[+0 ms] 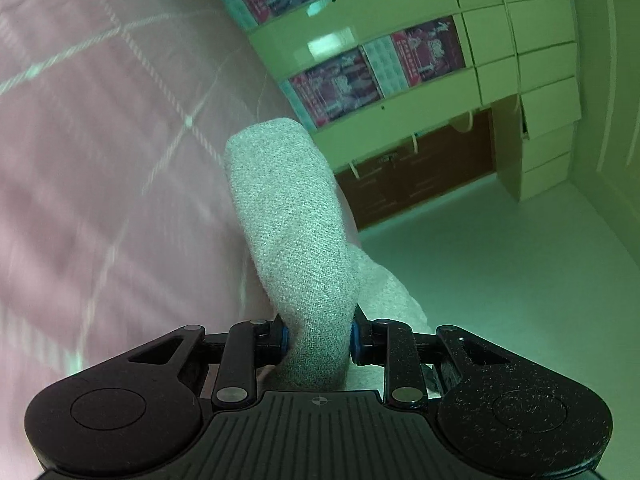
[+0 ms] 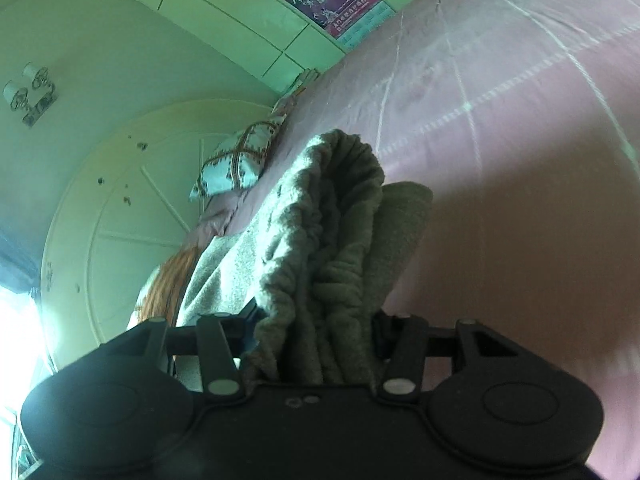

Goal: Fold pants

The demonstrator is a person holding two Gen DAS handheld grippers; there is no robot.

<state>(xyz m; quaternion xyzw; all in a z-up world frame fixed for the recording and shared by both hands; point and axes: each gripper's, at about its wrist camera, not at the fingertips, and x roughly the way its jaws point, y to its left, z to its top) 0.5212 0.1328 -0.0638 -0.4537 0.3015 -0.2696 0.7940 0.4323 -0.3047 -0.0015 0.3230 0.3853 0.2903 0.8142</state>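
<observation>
The pants [image 1: 288, 216] are light grey knit fabric. In the left wrist view my left gripper [image 1: 318, 338] is shut on a folded leg end that stands up out of its jaws, lifted over the pink bedsheet [image 1: 100, 160]. In the right wrist view my right gripper [image 2: 316, 340] is shut on a bunched, gathered part of the pants [image 2: 324, 232], which looks like the elastic waistband. More grey cloth hangs down to the left behind it. The fingertips of both grippers are hidden by cloth.
The pink bedsheet [image 2: 500, 160] with a pale grid pattern covers the bed. A patterned pillow [image 2: 236, 164] lies at the bed's head. White cabinets with posters [image 1: 420, 56], a brown drawer unit [image 1: 416, 172] and bare floor [image 1: 500, 280] lie beyond the bed's edge.
</observation>
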